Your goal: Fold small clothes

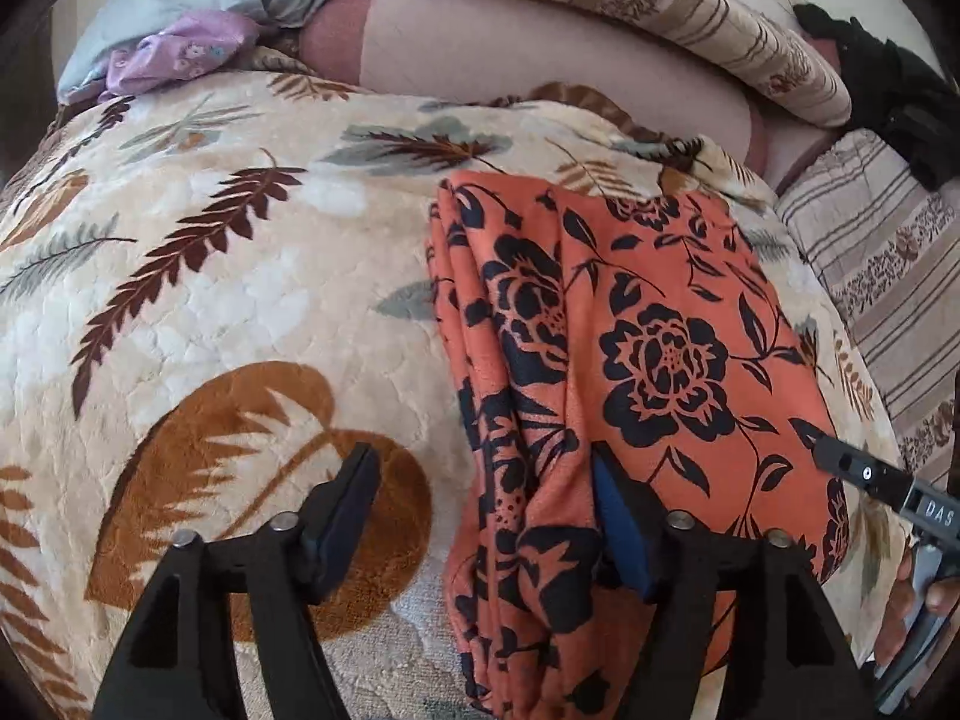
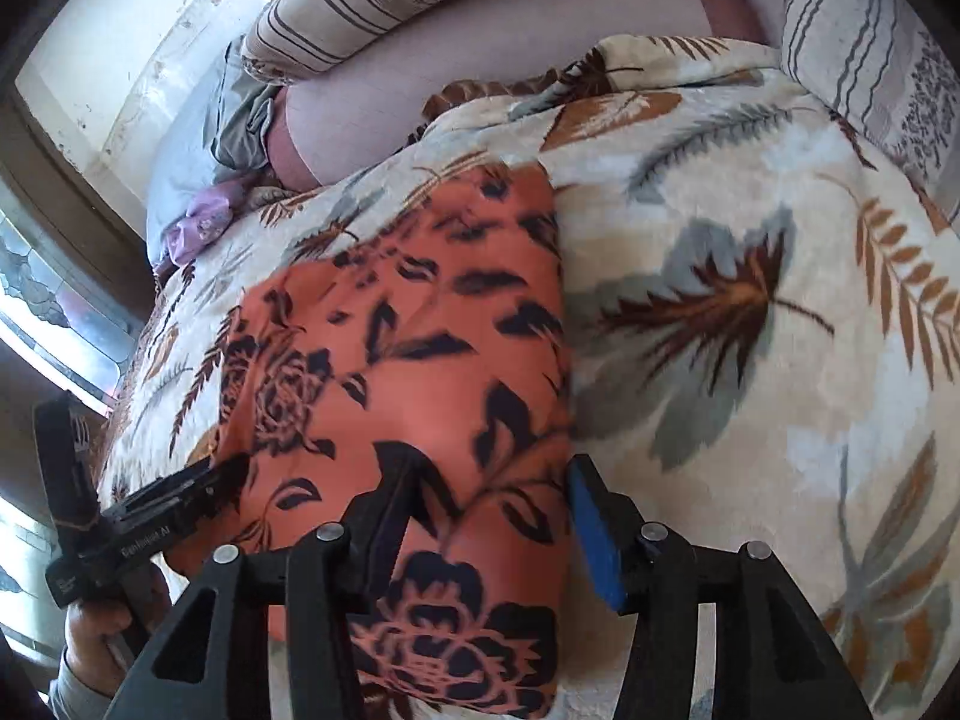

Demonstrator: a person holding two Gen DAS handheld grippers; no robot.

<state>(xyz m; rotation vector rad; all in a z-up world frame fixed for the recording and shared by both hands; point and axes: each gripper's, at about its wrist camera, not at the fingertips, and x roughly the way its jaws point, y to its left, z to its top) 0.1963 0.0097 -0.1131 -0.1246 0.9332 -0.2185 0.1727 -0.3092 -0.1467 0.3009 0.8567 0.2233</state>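
An orange garment point(image 1: 648, 360) with a black flower print lies folded in a long strip on a cream leaf-patterned blanket point(image 1: 228, 276). My left gripper point(image 1: 486, 474) is open at the garment's near end, its right finger on the cloth and its left finger over the blanket by the stacked fold edges. In the right wrist view the garment point(image 2: 420, 372) runs away from me. My right gripper point(image 2: 492, 480) is open, its jaws straddling the near right edge of the cloth. Each gripper's tip shows in the other view, the right gripper point(image 1: 864, 474) and the left gripper point(image 2: 180, 492).
A pile of grey and lilac clothes point(image 1: 198, 30) lies at the far left of the bed. Striped cushions point(image 1: 678, 18) line the back and right side point(image 1: 882, 276). A black item point(image 1: 888, 90) sits at the far right. A window point(image 2: 54, 312) is at left.
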